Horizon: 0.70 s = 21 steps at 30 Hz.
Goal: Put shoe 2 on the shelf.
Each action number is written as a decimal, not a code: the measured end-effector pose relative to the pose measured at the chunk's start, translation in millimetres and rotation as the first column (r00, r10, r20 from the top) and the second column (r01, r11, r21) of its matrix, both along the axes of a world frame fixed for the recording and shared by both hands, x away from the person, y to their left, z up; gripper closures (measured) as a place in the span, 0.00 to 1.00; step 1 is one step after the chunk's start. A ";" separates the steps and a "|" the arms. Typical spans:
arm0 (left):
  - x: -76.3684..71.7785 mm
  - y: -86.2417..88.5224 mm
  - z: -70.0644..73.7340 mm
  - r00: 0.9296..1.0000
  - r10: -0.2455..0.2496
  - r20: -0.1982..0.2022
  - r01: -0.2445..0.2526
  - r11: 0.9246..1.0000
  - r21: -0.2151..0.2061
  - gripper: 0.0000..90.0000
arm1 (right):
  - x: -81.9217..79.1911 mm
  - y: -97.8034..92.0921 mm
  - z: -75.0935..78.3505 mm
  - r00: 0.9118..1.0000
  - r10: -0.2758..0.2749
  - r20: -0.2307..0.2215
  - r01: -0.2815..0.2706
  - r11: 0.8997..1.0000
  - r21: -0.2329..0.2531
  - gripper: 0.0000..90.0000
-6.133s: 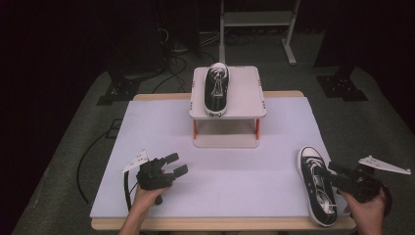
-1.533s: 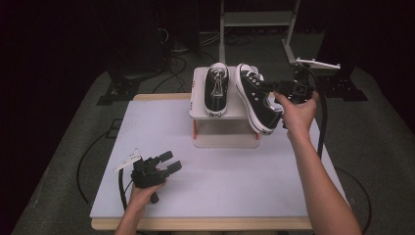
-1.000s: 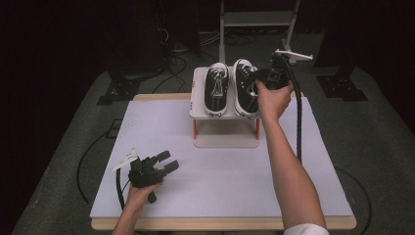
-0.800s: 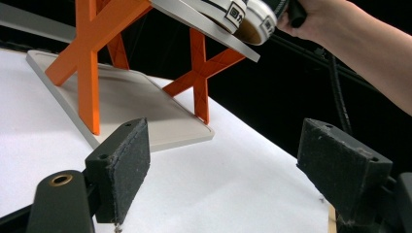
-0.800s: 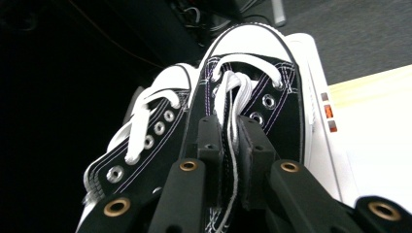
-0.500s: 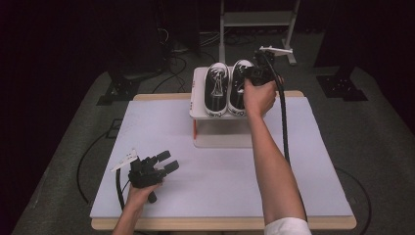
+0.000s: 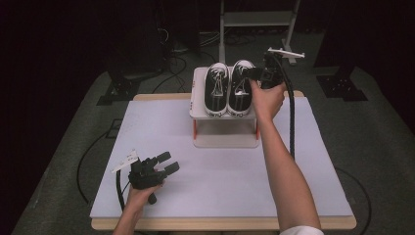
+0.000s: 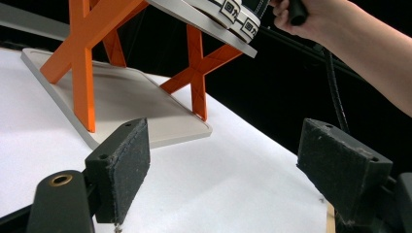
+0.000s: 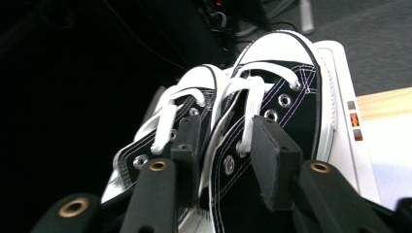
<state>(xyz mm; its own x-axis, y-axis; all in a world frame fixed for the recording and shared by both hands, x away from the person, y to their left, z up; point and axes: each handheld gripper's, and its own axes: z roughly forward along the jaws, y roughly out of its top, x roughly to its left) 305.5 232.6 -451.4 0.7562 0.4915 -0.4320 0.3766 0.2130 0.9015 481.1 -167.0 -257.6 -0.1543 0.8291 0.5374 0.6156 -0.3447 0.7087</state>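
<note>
Nearly done: second sneaker (image 7: pixel 242 89) set beside first sneaker (image 7: pixel 217 91) on rack (image 7: pixel 198 93) at twelve o'clock, right tool (image 9: pixel 221 145) clamped on its side, unreleased (left tool (image 7: pixel 165 162) spread apart at seven o'clock on bench (image 7: pixel 230 171)).

A white mat (image 7: pixel 220 171) covers the wooden table (image 7: pixel 147 97); dark stand legs (image 7: pixel 337 85) and cables (image 7: pixel 171 46) lie beyond.

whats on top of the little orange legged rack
Two black sneakers sit side by side on the rack; the right gripper is at the right one. The shelf beneath them is covered.
</note>
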 end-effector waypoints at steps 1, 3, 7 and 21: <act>-0.5 -0.3 0.3 1.000 0.001 -0.001 -0.001 1.000 0.001 0.21 | -3.3 -4.3 0.5 1.000 0.011 0.010 -0.012 1.000 0.013 0.67; -0.8 -0.4 0.7 1.000 -0.003 0.001 0.003 1.000 0.014 0.21 | -8.6 -11.4 0.5 0.999 0.024 0.021 -0.025 0.999 0.026 0.66; -1.0 -2.0 0.5 1.000 -0.003 0.005 0.003 1.000 0.019 0.21 | -22.5 -28.7 0.2 0.998 0.053 0.043 -0.055 0.996 0.069 0.62; -1.6 -2.8 -1.6 1.000 0.001 0.010 -0.002 0.999 0.038 0.20 | -81.7 -81.3 -40.1 0.977 0.195 0.091 -0.205 0.971 0.119 0.45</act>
